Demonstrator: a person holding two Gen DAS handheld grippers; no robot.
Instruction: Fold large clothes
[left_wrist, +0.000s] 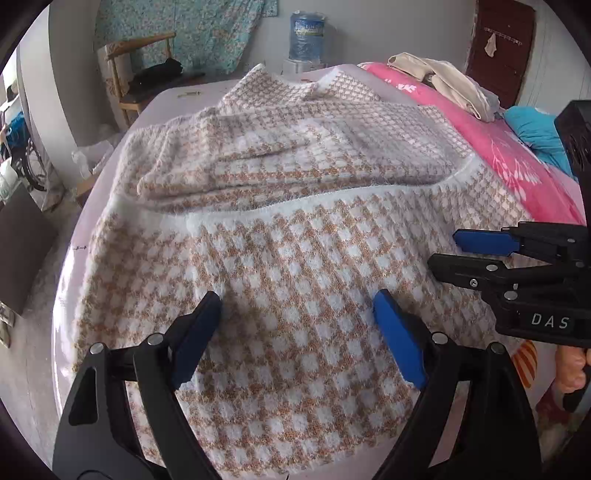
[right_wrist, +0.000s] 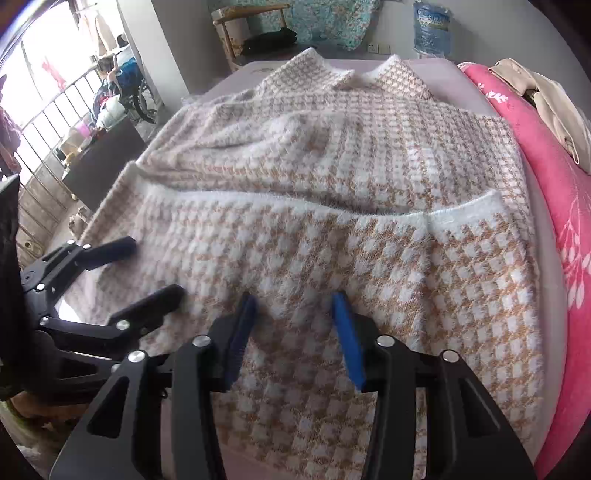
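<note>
**Both grippers spread above a half-folded knit**

The left gripper (left_wrist: 295, 314) points steeply down over the near part of the sweater (left_wrist: 280, 266), its blue-padded jaws standing wide apart with only fabric showing beneath the gap; nothing is pinched. The right gripper (right_wrist: 293, 314) tilts down the same way beside it, jaws parted less widely, also released, with the knit lying under them rather than between the pads. Whether either set of fingertips touches the wool cannot be told.

The sweater, a fuzzy tan-and-white houndstooth knit, lies spread on a pale lilac table (left_wrist: 166, 96). Its near part is turned up over the body, so a white ribbed hem (right_wrist: 332, 201) runs across the middle, and a sleeve lies folded across the chest beyond it. The collar sits at the far end.

Hidden or cut off: the near edge of the garment vanishes below each gripper's black frame, and the fisheye rim crops the table's corners. Only a sliver of the person's hand (left_wrist: 570, 373) shows, at the right gripper's handle.

The left wrist view catches the right gripper from the side, entering at the picture's right edge over the sweater, and a water jug (left_wrist: 306, 37) by the far wall. The right wrist view instead shows the left gripper at its left edge, a railed window and a wheelchair (right_wrist: 129, 88) beyond. Both show the pink blanket (right_wrist: 554, 192) beside the table.
</note>
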